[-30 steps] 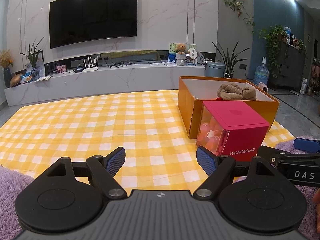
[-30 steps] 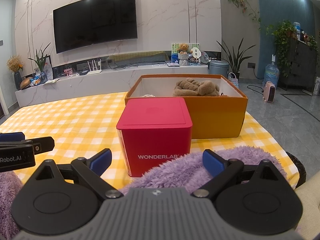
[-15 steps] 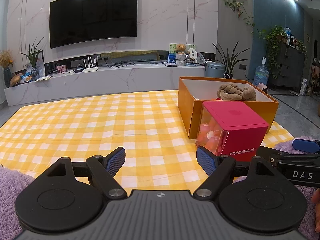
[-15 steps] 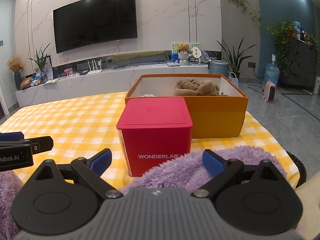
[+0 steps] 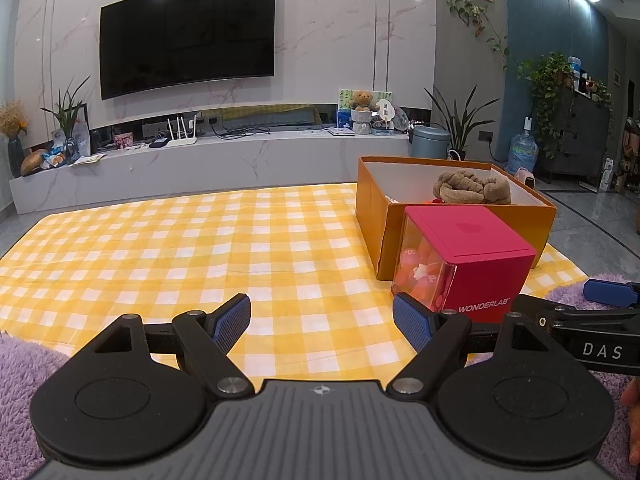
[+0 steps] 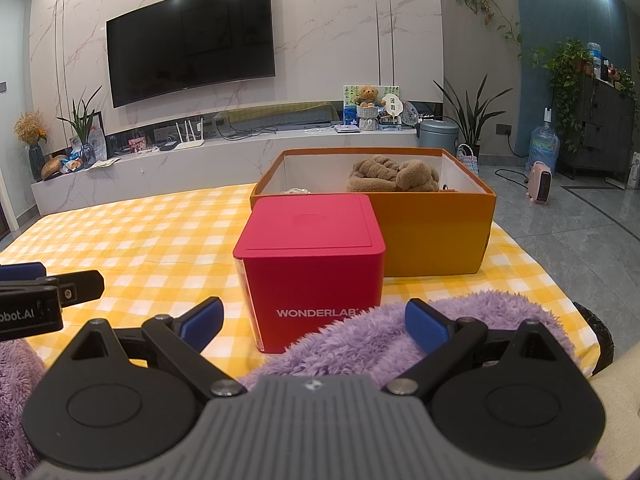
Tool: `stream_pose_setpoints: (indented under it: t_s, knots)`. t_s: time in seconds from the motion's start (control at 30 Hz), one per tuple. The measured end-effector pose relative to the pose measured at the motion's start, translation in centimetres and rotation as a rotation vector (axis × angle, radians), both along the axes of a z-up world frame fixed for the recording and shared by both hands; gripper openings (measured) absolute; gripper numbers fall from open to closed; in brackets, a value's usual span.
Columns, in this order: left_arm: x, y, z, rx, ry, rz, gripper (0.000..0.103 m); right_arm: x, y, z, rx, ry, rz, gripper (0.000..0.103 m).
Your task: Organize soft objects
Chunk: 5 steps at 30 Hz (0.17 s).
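An open orange box stands on a yellow checked cloth and holds a brown plush toy. It also shows in the left wrist view, with the plush. A red WONDERLAB box stands in front of it, with reddish soft items behind its clear side. My left gripper is open and empty above the cloth. My right gripper is open and empty above purple fuzzy fabric.
A marble TV bench with a wall TV runs along the back. Purple fuzzy fabric lies at the near left too. Grey floor, potted plants, a water jug and a pink heater are at the right.
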<state>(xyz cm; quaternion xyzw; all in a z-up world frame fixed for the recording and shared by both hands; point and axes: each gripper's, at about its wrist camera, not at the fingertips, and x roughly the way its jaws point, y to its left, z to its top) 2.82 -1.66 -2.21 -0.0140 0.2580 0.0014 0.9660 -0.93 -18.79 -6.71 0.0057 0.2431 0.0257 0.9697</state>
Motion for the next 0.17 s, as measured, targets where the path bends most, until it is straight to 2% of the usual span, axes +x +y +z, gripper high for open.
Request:
stream_pose_setpoints:
  t_s: [0.17]
  knots:
    - [-0.02,-0.08,0.07,0.001,-0.002,-0.001,0.095,0.00,0.01,0.00,0.000,0.000,0.000,0.096]
